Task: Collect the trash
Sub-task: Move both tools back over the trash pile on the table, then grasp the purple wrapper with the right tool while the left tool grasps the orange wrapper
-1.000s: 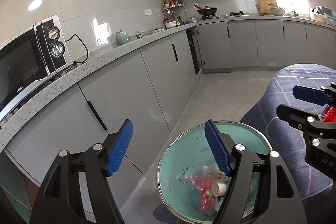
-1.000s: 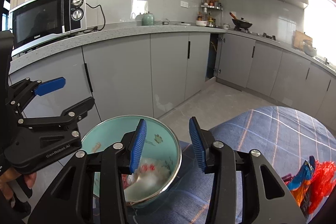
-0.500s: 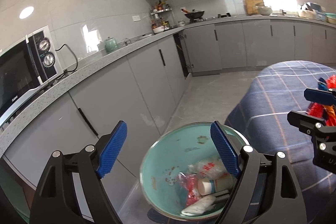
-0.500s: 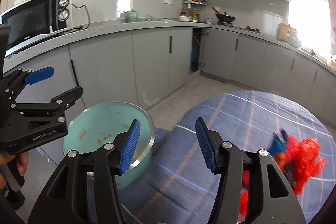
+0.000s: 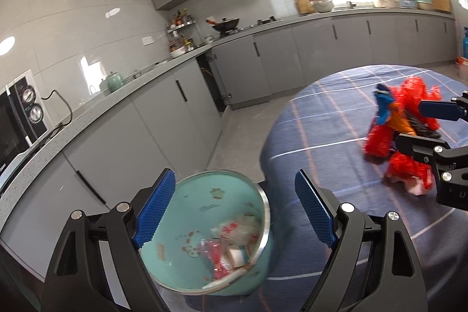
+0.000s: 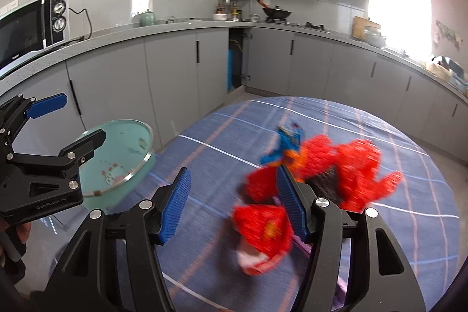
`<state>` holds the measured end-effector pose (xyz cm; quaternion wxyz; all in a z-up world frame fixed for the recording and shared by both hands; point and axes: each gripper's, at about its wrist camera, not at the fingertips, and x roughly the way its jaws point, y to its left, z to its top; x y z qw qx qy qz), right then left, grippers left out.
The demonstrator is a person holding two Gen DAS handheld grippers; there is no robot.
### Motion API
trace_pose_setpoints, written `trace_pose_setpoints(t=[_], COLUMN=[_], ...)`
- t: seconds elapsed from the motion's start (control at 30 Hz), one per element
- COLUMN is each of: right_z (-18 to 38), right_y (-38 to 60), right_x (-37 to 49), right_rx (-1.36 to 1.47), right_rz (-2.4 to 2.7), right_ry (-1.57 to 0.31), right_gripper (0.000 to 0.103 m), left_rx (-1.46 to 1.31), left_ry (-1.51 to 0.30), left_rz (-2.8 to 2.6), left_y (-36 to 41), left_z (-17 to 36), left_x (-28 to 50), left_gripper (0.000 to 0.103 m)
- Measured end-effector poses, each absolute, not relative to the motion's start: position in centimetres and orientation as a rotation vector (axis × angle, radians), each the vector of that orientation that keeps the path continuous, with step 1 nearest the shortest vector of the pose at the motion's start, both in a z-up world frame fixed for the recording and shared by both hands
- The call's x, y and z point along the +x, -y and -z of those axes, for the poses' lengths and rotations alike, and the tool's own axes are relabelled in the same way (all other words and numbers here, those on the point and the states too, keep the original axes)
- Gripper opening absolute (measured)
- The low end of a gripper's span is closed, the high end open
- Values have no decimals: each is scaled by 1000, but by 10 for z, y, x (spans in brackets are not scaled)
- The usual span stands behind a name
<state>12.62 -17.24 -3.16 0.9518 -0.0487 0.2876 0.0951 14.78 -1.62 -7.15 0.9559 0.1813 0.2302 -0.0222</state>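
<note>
The left gripper [image 5: 237, 212] is gaping wide and empty over the teal bowl [image 5: 187, 212] at the tabletop's [image 6: 336, 122] edge, while the right gripper [image 6: 231, 203], jaws just opening and holding nothing, is hovering beside red wrappers [image 6: 318, 165].

**Teal, red and blue against grey**

The bowl [image 5: 187, 227] is pale teal with a silver rim and small red motifs inside; the wrappers in it [image 5: 231, 244] are red, white and clear; the trash heap [image 6: 316, 183] is bright red with a blue and orange piece at its far edge; the tablecloth [image 6: 365, 239] is blue, checked with white and orange lines; both grippers are black with blue pads; the cabinets [image 6: 172, 72] are grey with black handles; the microwave [image 6: 32, 25] is black and white.
</note>
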Motion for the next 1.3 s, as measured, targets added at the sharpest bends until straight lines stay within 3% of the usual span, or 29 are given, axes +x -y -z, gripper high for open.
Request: trace_pose_setpoints(t=[0.5, 0.93, 0.97, 1.03, 1.07, 1.1, 1.3], right_z=[58, 84, 84, 86, 87, 89, 80], right_y=[254, 249, 248, 247, 246, 246, 247], right_x=[92, 107, 109, 111, 110, 109, 84], right_rx=[-88, -116, -114, -112, -117, -121, -110], right_rz=[-51, -102, -105, -113, -118, -124, -179], right_ry=[-670, -850, -863, -873, -880, -886, -842], right_gripper=[63, 62, 60, 46, 26, 14, 7], left_rx=[413, 421, 422, 426, 426, 426, 416], left_ry=[-474, -501, -502, -503, -503, -502, -494], left_rz=[193, 228, 230, 231, 231, 232, 234], left_y=[89, 116, 116, 117, 118, 118, 117], left_z=[89, 98, 99, 99, 99, 98, 92], left_x=[134, 142, 141, 141, 141, 141, 139], left_gripper=[87, 88, 88, 88, 88, 88, 88])
